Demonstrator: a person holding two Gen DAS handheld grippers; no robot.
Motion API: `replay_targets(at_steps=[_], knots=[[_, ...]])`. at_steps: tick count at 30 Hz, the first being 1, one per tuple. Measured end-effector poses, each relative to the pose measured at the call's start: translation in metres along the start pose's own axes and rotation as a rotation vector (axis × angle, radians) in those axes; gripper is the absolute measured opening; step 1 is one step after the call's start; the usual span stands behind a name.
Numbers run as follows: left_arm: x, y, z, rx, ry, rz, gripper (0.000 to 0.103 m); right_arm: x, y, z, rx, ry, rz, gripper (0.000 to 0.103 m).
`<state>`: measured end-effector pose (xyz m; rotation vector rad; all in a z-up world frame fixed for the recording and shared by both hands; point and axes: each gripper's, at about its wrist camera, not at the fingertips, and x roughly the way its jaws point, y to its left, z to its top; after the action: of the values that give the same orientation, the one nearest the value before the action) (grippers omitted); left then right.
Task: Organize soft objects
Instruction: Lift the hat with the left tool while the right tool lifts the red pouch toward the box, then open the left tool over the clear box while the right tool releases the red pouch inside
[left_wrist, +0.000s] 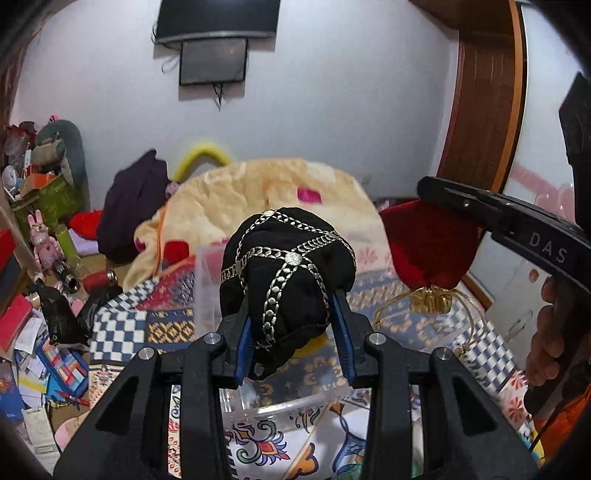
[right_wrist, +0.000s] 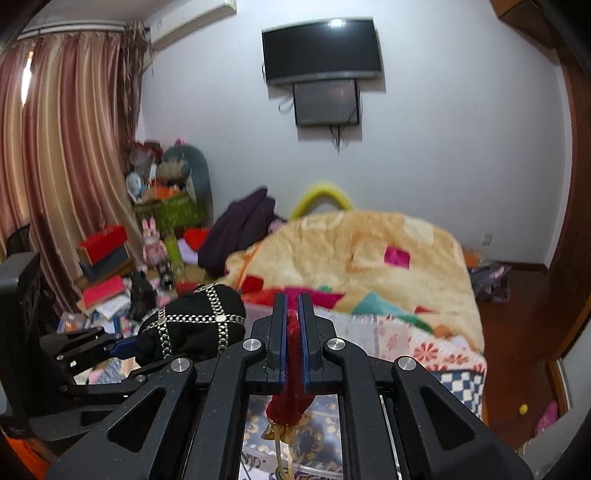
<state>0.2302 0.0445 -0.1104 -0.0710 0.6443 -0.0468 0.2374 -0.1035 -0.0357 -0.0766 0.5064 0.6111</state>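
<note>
While the left gripper (left_wrist: 291, 325) clamps the black pouch with silver chain trim (left_wrist: 288, 273) between its blue pads, the pouch hangs above a clear plastic box (left_wrist: 258, 398) on the patterned bedspread (left_wrist: 147, 325). At 3 o'clock, the right gripper (right_wrist: 294, 332) pinches a red velvet pouch (left_wrist: 428, 247), gold drawstring (left_wrist: 432, 299) dangling at 6 o'clock. Beige blanket (right_wrist: 369, 254) at 12 o'clock.
</note>
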Motion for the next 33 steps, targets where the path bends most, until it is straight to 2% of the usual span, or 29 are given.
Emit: replay_targets(at_steps=[7,13,17,19,21,23,26,29,33], knots=[[0.028,-0.001,-0.008,0.008,0.092,-0.022,0.039,0.03,-0.013,-0.019,0.015,0.156,0.007,0.005],[0.04,0.002,-0.009,-0.04,0.162,-0.111,0.041,0.035,-0.019,-0.024,0.003,0.219,-0.015,0.005],[0.038,0.004,-0.008,-0.054,0.159,-0.094,0.048,0.035,-0.021,-0.027,-0.005,0.254,-0.028,0.008],[0.032,0.004,-0.007,-0.06,0.148,-0.089,0.054,0.031,-0.02,-0.027,-0.021,0.255,-0.045,0.017],[0.023,0.006,-0.005,-0.062,0.128,-0.082,0.057,0.026,-0.019,-0.027,-0.04,0.242,-0.065,0.04],[0.012,0.007,-0.003,-0.055,0.105,-0.068,0.059,0.018,-0.017,-0.028,-0.057,0.219,-0.083,0.051],[-0.006,0.009,0.0,-0.042,0.066,-0.053,0.065,0.006,-0.013,-0.027,-0.089,0.197,-0.104,0.056],[-0.025,0.01,0.0,-0.026,0.032,-0.031,0.066,-0.007,-0.011,-0.028,-0.108,0.167,-0.112,0.068],[-0.047,0.012,-0.007,-0.022,0.005,-0.02,0.073,-0.027,-0.011,-0.031,-0.105,0.134,-0.097,0.072]])
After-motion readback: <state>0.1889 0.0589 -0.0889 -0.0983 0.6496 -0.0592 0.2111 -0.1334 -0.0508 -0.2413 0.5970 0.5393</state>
